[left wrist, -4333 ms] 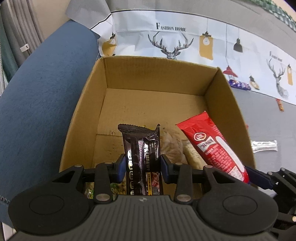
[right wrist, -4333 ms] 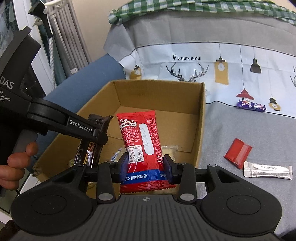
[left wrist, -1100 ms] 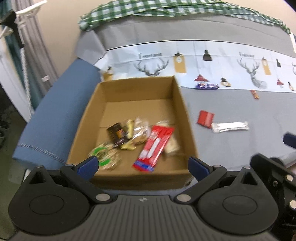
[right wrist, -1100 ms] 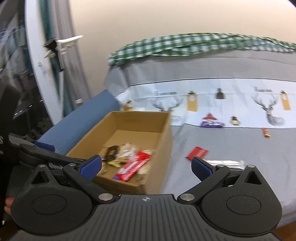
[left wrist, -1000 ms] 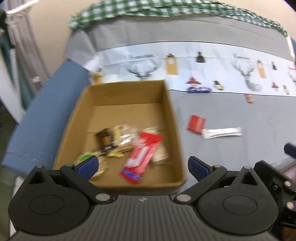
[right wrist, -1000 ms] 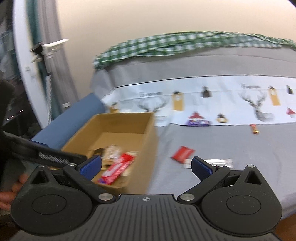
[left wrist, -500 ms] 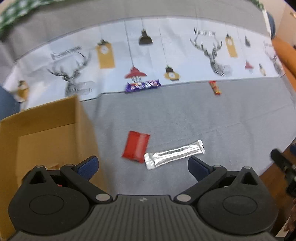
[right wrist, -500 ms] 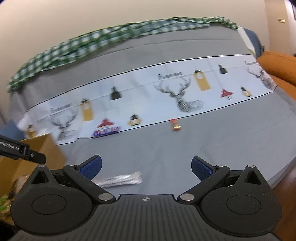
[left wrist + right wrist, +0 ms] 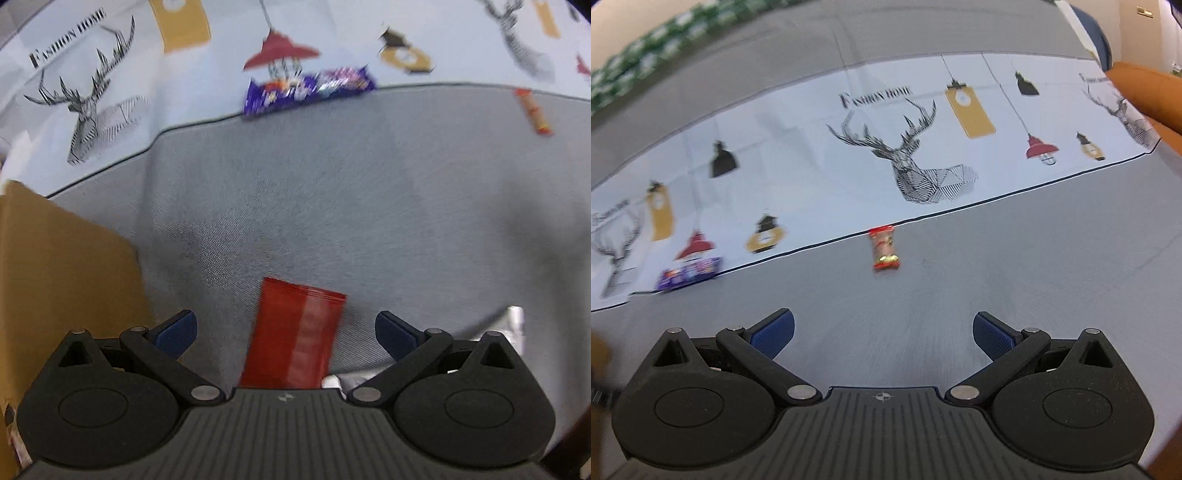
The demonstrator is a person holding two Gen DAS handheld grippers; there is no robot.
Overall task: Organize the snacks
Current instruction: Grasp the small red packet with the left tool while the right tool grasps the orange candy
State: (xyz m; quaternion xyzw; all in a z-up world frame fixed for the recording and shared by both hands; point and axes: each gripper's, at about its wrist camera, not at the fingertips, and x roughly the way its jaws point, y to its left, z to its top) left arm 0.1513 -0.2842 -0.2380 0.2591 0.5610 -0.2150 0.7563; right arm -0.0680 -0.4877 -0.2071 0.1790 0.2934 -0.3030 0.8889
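My left gripper (image 9: pixel 283 328) is open, low over the grey cloth, with a flat red snack packet (image 9: pixel 295 338) lying between its blue fingers, untouched. A silver wrapper (image 9: pixel 511 325) lies just right of it. The cardboard box (image 9: pixel 62 280) stands at the left edge. A purple snack bar (image 9: pixel 308 88) lies farther back, and a small red-orange candy (image 9: pixel 533 112) at the far right. My right gripper (image 9: pixel 882 334) is open and empty above the cloth, facing the small red candy (image 9: pixel 884 249); the purple bar (image 9: pixel 689 277) sits to its left.
The surface is a grey cloth (image 9: pixel 997 266) with a white band printed with deer and lamps (image 9: pixel 916 162). An orange cushion (image 9: pixel 1148 92) sits at the far right. The box wall stands close to my left gripper's left finger.
Both grippers let go of their snacks in the box and swung right. The left one has dropped low over the red packet; the right one has moved closer to the small red candy.
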